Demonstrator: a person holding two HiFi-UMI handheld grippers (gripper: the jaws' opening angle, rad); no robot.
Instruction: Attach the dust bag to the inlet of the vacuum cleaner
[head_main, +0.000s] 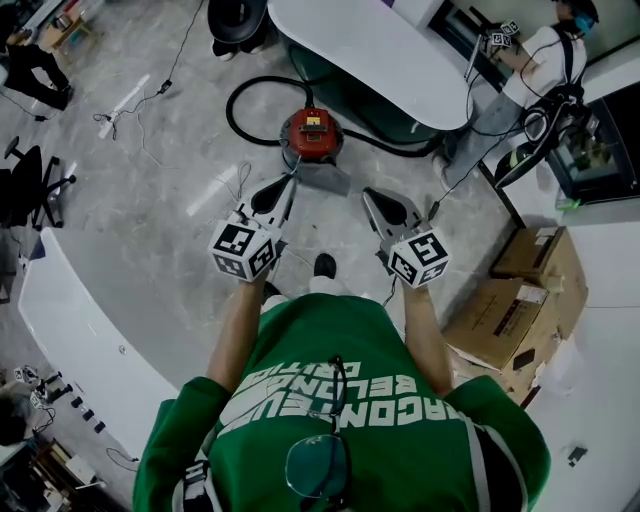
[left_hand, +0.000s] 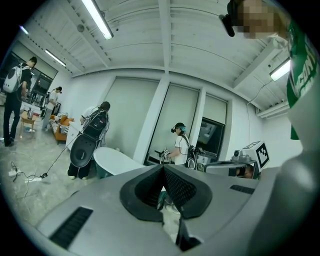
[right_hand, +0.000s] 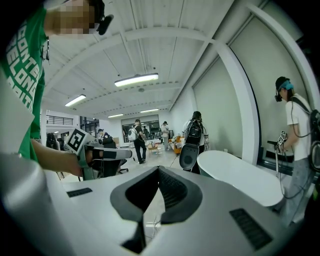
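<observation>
both hands stand well short of the red vacuum cleaner, which sits on the floor ahead. as i see it, the main risk is snagging its looping black hose or knocking the drum as i step in. a flat grey piece at its near side may be the dust bag, but i can't be sure. left gripper and right gripper point toward it, jaws together on nothing.

Grey marbled floor. Standing on it: red vacuum cleaner, black hose looped behind it, white oval surface beyond. Cardboard boxes at right; loose cables and black office chair at left.
</observation>
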